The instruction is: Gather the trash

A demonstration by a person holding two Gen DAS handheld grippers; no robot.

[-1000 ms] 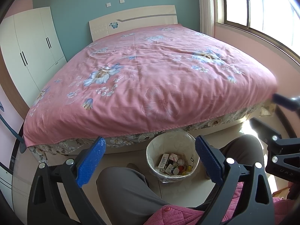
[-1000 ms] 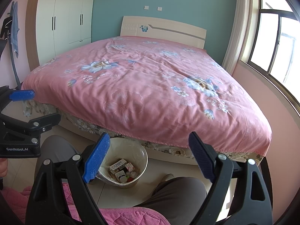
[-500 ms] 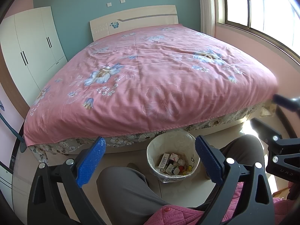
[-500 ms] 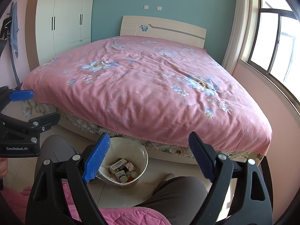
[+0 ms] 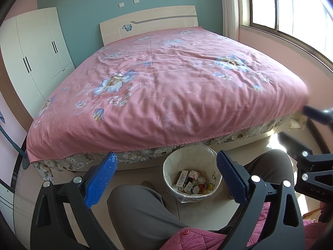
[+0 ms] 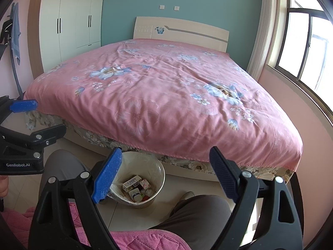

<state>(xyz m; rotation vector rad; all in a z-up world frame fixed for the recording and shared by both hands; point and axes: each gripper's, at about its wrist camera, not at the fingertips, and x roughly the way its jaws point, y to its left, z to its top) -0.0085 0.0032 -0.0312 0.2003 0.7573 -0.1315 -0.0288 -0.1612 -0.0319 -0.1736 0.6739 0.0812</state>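
A white bin with a plastic liner [image 5: 171,174] stands on the floor at the foot of the bed, between the person's knees. It holds several small boxes and bottles of trash [image 5: 190,182]. The bin also shows in the right wrist view [image 6: 161,171] with the trash [image 6: 136,185] inside. My left gripper [image 5: 166,179] is open and empty, held above the lap. My right gripper [image 6: 164,177] is open and empty, beside it. Each gripper shows at the edge of the other's view.
A large bed with a pink floral cover [image 5: 177,87] fills the view ahead. A white wardrobe [image 6: 70,20] stands at the left and a window [image 6: 306,48] at the right. The person's grey trouser legs [image 5: 141,214] and pink jacket [image 6: 133,239] are just below the grippers.
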